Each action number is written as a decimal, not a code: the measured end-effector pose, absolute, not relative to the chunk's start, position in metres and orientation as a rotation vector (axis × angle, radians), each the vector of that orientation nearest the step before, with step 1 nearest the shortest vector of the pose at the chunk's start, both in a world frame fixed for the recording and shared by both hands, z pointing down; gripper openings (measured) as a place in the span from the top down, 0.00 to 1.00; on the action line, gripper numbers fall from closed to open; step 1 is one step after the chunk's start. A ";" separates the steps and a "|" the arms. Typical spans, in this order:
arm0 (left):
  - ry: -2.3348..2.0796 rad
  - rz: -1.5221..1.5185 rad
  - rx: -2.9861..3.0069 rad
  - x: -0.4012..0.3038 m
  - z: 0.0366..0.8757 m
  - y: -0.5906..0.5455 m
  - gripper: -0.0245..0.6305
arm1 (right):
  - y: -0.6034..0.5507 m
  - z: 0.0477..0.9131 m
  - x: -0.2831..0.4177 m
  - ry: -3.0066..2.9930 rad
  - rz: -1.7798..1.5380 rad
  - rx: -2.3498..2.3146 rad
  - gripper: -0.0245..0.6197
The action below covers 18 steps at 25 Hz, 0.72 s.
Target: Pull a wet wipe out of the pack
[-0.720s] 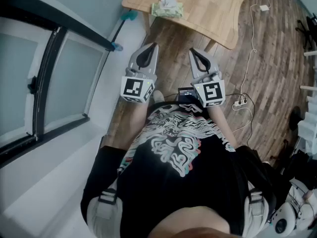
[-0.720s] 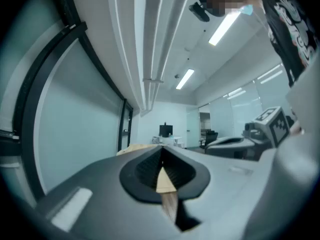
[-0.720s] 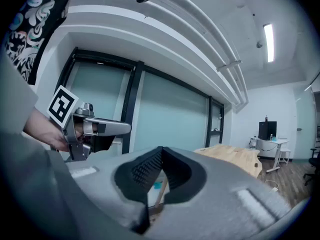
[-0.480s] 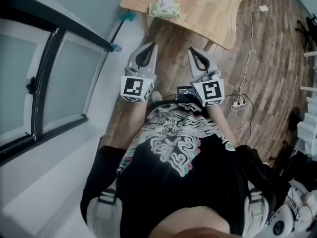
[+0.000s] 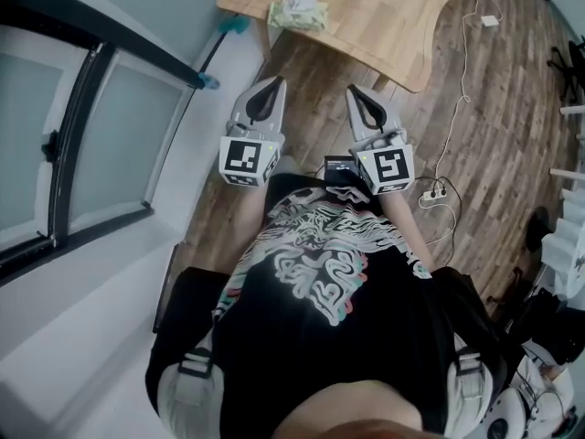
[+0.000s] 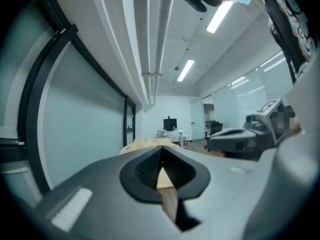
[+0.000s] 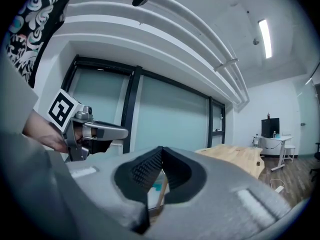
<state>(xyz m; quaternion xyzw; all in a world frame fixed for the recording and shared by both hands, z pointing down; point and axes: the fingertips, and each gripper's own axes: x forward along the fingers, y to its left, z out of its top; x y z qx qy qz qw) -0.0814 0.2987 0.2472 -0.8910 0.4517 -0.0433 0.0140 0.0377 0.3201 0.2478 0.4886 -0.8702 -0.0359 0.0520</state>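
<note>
The wet wipe pack [image 5: 297, 12], pale green with a white wipe bunched on top, lies near the left end of the wooden table [image 5: 384, 16], in the head view only. My left gripper [image 5: 276, 81] and right gripper [image 5: 351, 91] are held side by side in front of the person's chest, level and pointing toward the table, well short of the pack. Both sets of jaws are shut with nothing between them. The left gripper view shows my left gripper [image 6: 161, 150] with its pads meeting. In the right gripper view my right gripper [image 7: 161, 153] is likewise shut, with the left gripper [image 7: 95, 131] beside it.
A black-framed glass wall [image 5: 87, 144] runs along the left. A blue-headed cleaning tool [image 5: 239, 27] leans by the table's corner. A white cable and power strip [image 5: 433, 191] lie on the wood floor at the right. A desk with a monitor [image 6: 170, 126] stands far off.
Both grippers stay shut and side by side, edging slightly toward the table. The head view has shifted a little, so the pack sits higher and further left in the frame.
</note>
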 end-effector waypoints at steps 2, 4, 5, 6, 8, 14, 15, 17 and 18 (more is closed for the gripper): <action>1.422 -0.147 -2.760 -0.080 0.248 0.300 0.98 | 0.320 0.249 0.044 -2.646 -0.097 1.496 0.96; 1.445 -0.172 -2.738 -0.079 0.249 0.299 0.98 | 0.319 0.249 0.050 -2.646 -0.086 1.509 0.96; 1.453 -0.183 -2.727 -0.079 0.248 0.298 0.98 | 0.318 0.249 0.053 -2.645 -0.084 1.516 0.96; 1.460 -0.185 -2.719 -0.079 0.247 0.297 0.98 | 0.317 0.249 0.055 -2.643 -0.081 1.523 0.96; 1.473 -0.177 -2.717 -0.077 0.247 0.295 0.98 | 0.315 0.251 0.062 -2.638 -0.069 1.539 0.96; 1.461 -0.220 -2.730 -0.068 0.252 0.286 0.98 | 0.306 0.260 0.073 -2.627 -0.023 1.550 0.96; 1.461 -0.227 -2.727 -0.067 0.253 0.284 0.98 | 0.302 0.261 0.074 -2.627 -0.015 1.549 0.96; 1.473 -0.219 -2.720 -0.069 0.253 0.277 0.98 | 0.295 0.263 0.075 -2.629 -0.008 1.548 0.96; 1.479 -0.212 -2.716 -0.070 0.253 0.272 0.98 | 0.291 0.264 0.075 -2.629 -0.006 1.549 0.96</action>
